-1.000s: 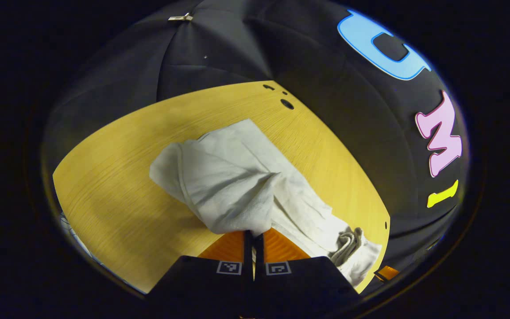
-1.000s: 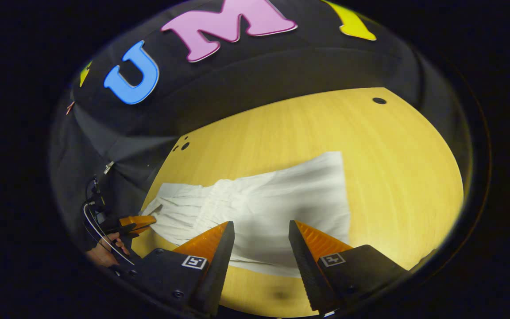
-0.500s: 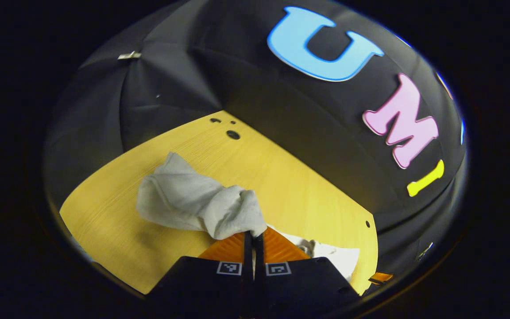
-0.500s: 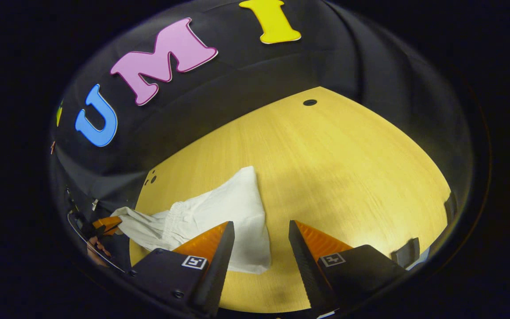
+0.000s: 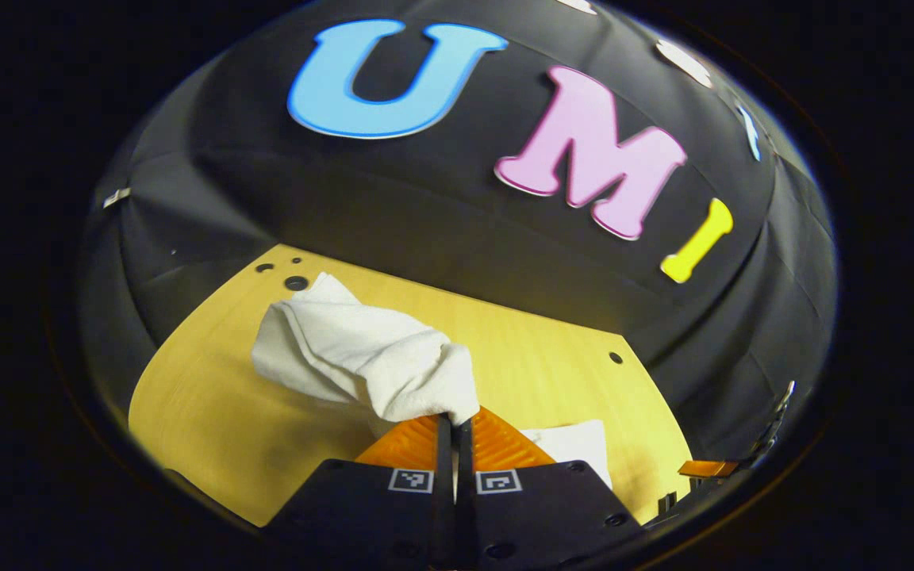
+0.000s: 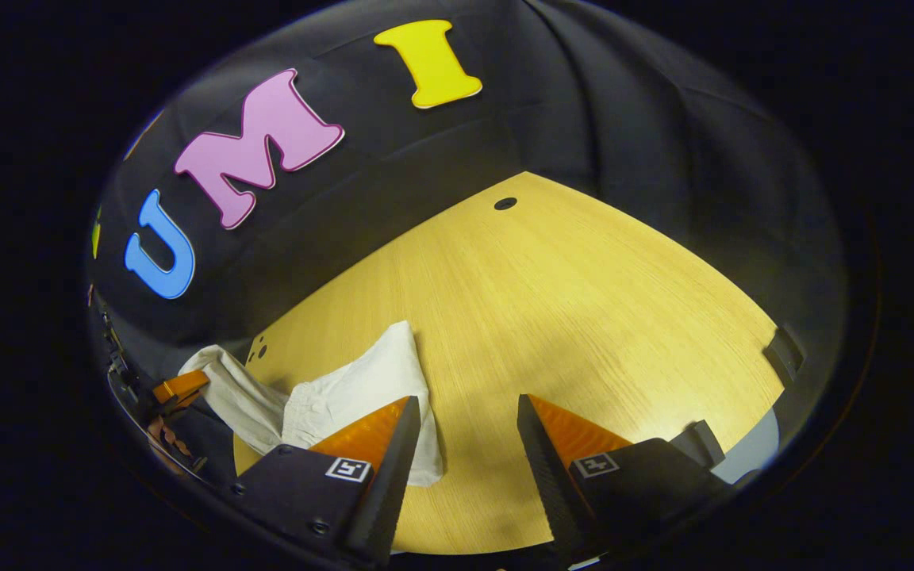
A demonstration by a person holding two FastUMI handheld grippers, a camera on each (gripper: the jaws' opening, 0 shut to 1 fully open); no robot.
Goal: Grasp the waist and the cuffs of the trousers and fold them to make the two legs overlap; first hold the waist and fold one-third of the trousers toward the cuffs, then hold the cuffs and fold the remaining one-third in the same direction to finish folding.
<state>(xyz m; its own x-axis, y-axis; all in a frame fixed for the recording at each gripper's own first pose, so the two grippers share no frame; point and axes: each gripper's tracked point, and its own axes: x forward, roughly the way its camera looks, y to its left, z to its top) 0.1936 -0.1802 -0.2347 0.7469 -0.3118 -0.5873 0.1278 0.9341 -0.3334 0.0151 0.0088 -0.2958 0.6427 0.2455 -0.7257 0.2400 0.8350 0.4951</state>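
Between the left gripper's pressed-together fingers, a bunched fold of the white cotton trousers is pinched, draping ahead over the yellow wooden table. The right gripper hovers with fingers spread, holding nothing, the trousers lying just beside its left finger.

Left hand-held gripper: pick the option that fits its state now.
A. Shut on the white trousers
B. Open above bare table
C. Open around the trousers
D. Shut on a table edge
A: in the left gripper view, the left hand-held gripper has its fingers pressed together on a bunched fold of the white trousers, lifted above the wooden table.
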